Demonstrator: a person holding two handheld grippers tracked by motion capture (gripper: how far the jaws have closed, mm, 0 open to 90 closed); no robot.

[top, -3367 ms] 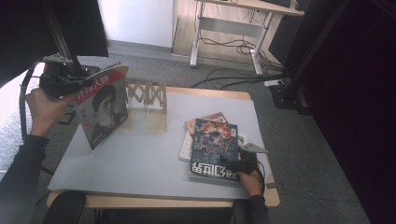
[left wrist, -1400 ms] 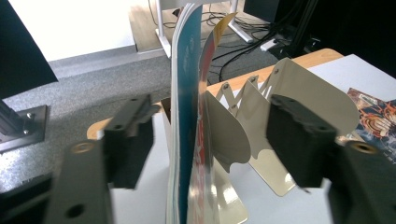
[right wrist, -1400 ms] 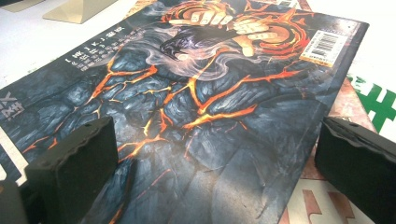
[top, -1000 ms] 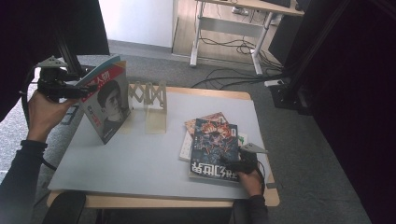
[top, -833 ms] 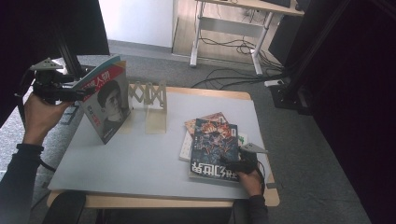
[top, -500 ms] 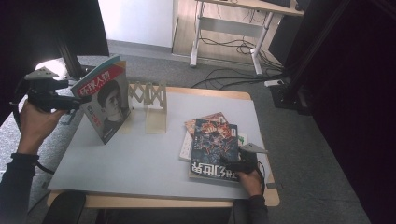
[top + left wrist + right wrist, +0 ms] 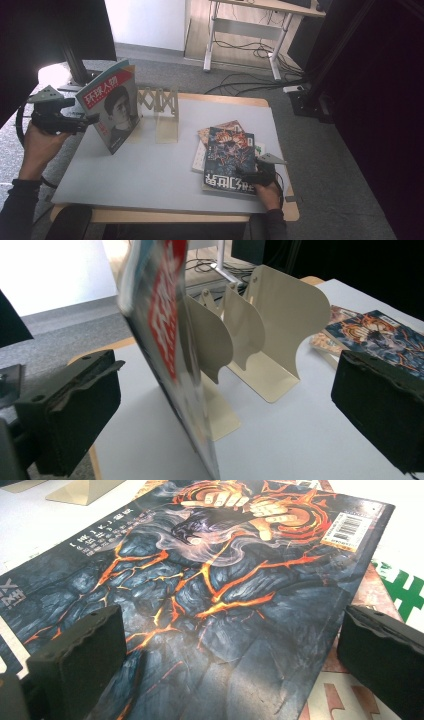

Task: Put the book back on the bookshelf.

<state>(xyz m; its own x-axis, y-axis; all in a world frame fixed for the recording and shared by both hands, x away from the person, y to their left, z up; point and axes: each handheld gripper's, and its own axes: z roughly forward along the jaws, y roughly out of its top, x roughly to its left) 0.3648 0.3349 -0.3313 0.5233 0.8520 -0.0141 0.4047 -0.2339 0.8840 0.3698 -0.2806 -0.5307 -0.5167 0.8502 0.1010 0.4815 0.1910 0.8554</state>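
Note:
A magazine point(image 7: 112, 112) with a portrait cover stands on its lower edge at the table's far left, tilted against a cream folding book rack point(image 7: 160, 107). My left gripper point(image 7: 90, 120) is just left of it, and its jaws have just been opening. In the left gripper view the magazine point(image 7: 165, 330) rises between the wide jaws of that gripper point(image 7: 225, 365), and neither pad touches it. My right gripper point(image 7: 245, 176) rests open at the near right corner of a dark lava-patterned comic point(image 7: 230, 155). That comic's cover point(image 7: 225, 570) lies flat between the right gripper's point(image 7: 230, 625) spread jaws.
The comic tops a small stack, with a reddish magazine point(image 7: 220, 131) and a white one point(image 7: 200, 157) under it. The rack's cream dividers point(image 7: 280, 315) stand behind the upright magazine. The grey table top point(image 7: 140, 175) ends in a wooden edge; desk legs and cables lie beyond.
My left gripper let go of the portrait magazine and drew back to the left and down. The magazine stays upright against the rack. The right hand has not moved.

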